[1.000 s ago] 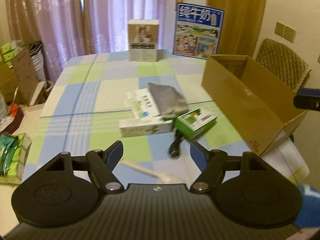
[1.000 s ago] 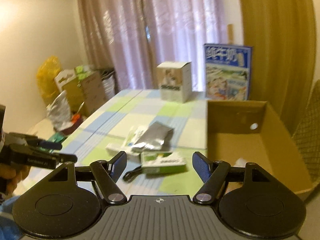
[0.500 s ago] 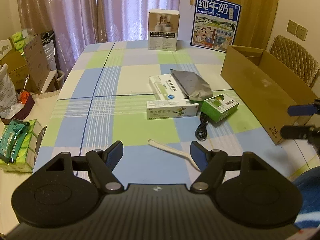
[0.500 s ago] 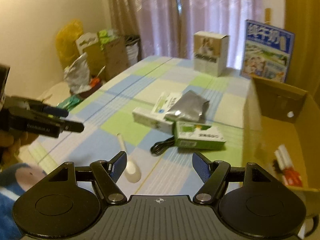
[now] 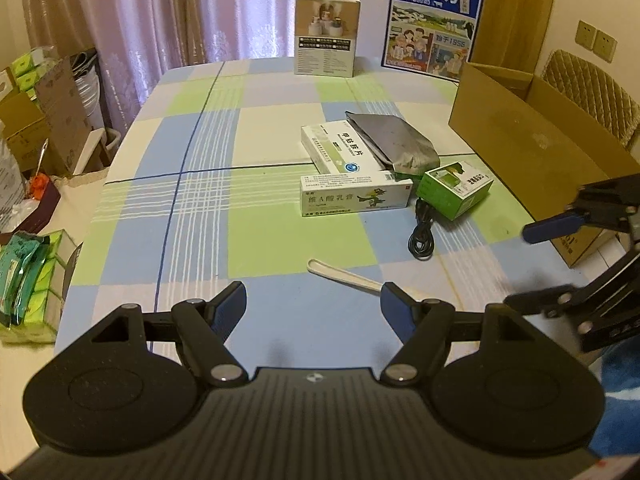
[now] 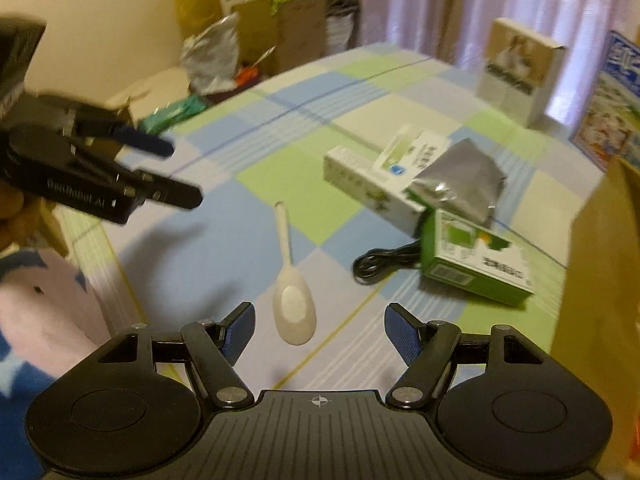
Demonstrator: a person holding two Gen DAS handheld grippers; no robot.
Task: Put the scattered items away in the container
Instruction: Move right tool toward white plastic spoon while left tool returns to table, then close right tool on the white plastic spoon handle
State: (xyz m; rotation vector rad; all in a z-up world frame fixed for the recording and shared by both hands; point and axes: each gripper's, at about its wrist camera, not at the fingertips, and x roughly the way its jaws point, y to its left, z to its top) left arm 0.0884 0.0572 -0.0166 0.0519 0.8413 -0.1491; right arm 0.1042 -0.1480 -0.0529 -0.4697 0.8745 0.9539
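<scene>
From the left wrist camera, the left gripper (image 5: 313, 307) hangs over the near edge of the desk (image 5: 192, 216) with its jaws spread and empty. Ahead lie a white plastic spoon (image 5: 344, 275), a coiled black cable (image 5: 422, 230), a long white ointment box (image 5: 355, 197), a green medicine box (image 5: 456, 190), a white tablet box (image 5: 340, 152) and a silver foil pouch (image 5: 394, 144) that rests partly on the tablet box. The open cardboard box (image 5: 532, 136) stands at the right edge. The right gripper (image 5: 538, 262) shows at the right, jaws apart.

From the right wrist camera, the right gripper (image 6: 319, 328) hovers just above the spoon (image 6: 292, 300), jaws spread with the bowl between them. The spoon looks light, stiff and smooth, likely to slip; the narrow handle (image 6: 283, 228) offers a surer pinch than the rounded bowl. The cartons should be light and rigid, best taken across their short sides. The pouch is soft and crinkly, the cable limp.
</scene>
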